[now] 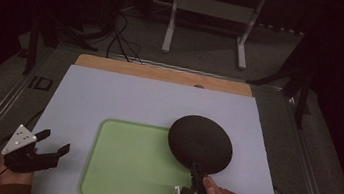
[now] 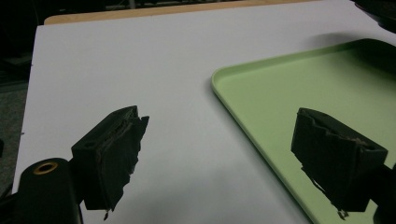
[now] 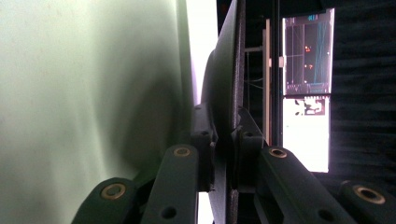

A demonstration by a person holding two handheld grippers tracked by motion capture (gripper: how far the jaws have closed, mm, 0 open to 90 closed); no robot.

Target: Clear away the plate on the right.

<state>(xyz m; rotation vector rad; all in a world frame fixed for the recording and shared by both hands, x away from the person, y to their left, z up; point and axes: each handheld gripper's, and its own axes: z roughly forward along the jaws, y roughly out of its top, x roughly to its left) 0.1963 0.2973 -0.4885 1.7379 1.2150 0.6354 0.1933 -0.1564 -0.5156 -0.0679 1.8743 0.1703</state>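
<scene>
The room was dark; a pale mat (image 1: 159, 100) covered the table. The black plate (image 1: 200, 143) hung above the green tray's (image 1: 126, 164) right edge, overlapping onto the mat, pinched at its near rim by the right gripper (image 1: 197, 173), jaws pressed onto it from both faces. The left gripper (image 1: 55, 143) rested at the mat's left edge, jaws spread and empty. Judged risk: held by one rim point only, the plate could pivot or slip and strike the tray edge.

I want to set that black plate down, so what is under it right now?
Under the black plate lie the green tray's right corner and bare white table mat; whatever its disc covers stays hidden.
</scene>
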